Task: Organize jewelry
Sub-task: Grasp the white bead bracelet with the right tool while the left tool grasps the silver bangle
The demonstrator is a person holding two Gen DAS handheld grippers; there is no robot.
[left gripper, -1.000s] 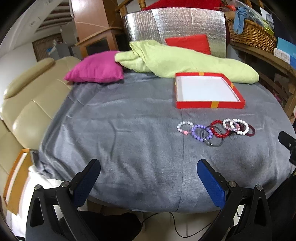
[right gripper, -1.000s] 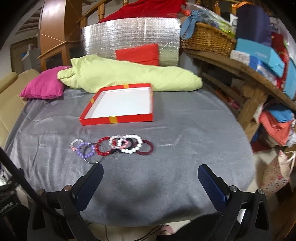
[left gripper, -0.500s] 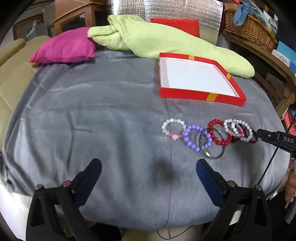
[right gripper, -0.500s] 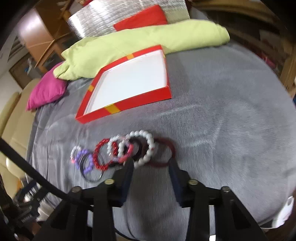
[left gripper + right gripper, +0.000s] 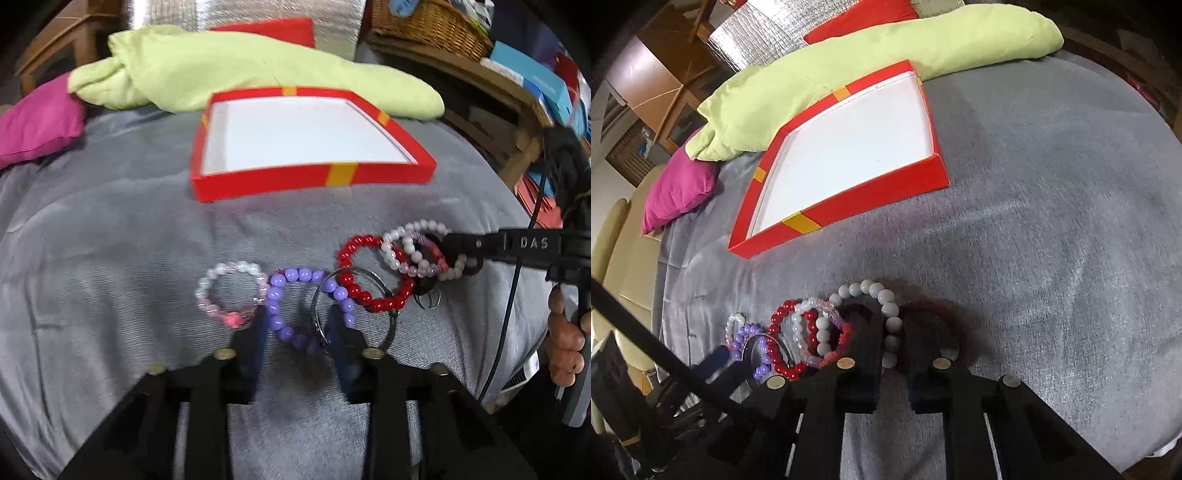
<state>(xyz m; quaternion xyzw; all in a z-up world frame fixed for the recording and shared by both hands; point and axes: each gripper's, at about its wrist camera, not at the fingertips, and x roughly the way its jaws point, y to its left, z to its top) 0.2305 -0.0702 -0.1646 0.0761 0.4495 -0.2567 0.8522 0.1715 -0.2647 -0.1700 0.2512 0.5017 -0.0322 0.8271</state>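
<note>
A grey fleece blanket [image 5: 110, 258] covers the round table, a long lime-green cushion [image 5: 240, 70] at its far edge. The shallow red cardboard box with white floor [image 5: 310, 177] sits near it. In front, overlapping bead bracelets lie in a row. The left gripper [image 5: 297, 332], jaws partly narrowed, straddles the purple bead bracelet [image 5: 306, 306]. The right gripper [image 5: 890, 332], likewise narrowed, brackets the white bead bracelet [image 5: 886, 299]; whether either grips, I cannot tell.

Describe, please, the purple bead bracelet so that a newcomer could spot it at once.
On the grey blanket, in front of the red shallow box, lies a row of bracelets. Second from its left end is the purple bead bracelet: the only purple one, between a pale pink-white bracelet and a thin metal ring.
</note>
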